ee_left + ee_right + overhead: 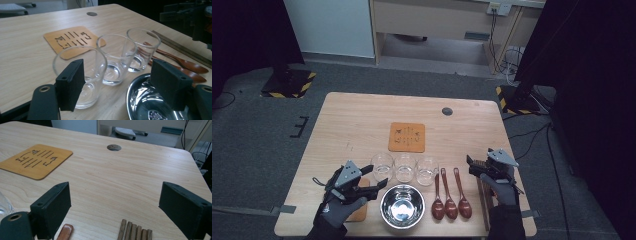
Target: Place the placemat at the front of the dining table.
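Nearest the lens in the left gripper view, the left gripper (120, 85) shows two matte black jaws with blocky, square-cut pads, standing wide apart with nothing pressed between them. Just past the left pad stands the nearest glass (81, 75), a clear, smooth, straight-walled tumbler with a thick base; the pad covers part of its lower wall, so whether pad and glass touch is hard to tell. Beside it, in a row, stand the middle glass (116, 60) and the far glass (142, 50), the same shape. Under the right pad lies a polished steel bowl (142, 100), round and mirror-bright, cut off by the frame's bottom edge.

In the right gripper view, the right gripper (115, 210) also holds its dark pads wide, with only bare table (120, 177) between them, pale wood with fine grain. At the bottom edge a bundle of brown wooden chopsticks (135, 232) shows only its squared ends, and a reddish spoon handle (65, 231) is cut off too.

From the high view, three glossy dark-red wooden spoons (450, 197) lie side by side right of the bowl, bowls toward the person. A thin orange-brown wooden mat (407, 137) with rounded corners and cut-out slots lies beyond the glasses. A similar board (360, 210) lies under the left hand (337, 210), mostly hidden. Both hands wear dark gloves.
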{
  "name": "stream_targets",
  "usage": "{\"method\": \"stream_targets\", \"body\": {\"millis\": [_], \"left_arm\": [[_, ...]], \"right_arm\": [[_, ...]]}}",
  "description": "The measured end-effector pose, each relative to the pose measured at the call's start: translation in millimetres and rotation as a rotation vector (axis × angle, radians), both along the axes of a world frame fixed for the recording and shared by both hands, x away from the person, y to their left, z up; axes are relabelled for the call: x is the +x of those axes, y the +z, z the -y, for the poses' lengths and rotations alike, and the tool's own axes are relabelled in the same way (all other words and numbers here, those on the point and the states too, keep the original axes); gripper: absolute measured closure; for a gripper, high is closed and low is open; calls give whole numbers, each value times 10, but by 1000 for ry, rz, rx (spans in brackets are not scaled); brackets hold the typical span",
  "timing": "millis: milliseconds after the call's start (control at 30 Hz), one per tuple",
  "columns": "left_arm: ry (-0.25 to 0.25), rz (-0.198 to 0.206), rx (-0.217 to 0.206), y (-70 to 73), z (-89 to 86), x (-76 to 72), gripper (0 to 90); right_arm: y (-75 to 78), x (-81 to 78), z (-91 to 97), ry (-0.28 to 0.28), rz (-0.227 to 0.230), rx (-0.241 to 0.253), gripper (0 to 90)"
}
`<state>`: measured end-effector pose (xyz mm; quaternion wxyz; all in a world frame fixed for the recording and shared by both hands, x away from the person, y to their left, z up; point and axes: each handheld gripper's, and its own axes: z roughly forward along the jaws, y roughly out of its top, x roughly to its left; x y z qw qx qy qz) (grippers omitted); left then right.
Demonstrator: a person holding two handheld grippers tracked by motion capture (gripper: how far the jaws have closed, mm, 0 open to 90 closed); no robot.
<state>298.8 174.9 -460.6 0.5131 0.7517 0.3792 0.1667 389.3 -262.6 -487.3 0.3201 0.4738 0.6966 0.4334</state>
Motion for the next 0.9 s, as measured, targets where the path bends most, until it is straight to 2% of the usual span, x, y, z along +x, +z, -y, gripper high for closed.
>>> {"method": "stream_targets", "body": {"millis": [300,500,633,900], "left_arm": [[-38,-29,29,-84,120,-23,270],[-70,-61,45,-157,213,-24,270],[-93,-96,66,-244,284,-14,272],[-112,-133,100,-357,378,9,289]], "right_arm": [[-21,7,74,-22,-10,7,104],[-21,8,115,-31,-12,15,104],[-50,19,134,-37,-22,10,104],[-90,32,143,-38,-34,-2,104]]}}
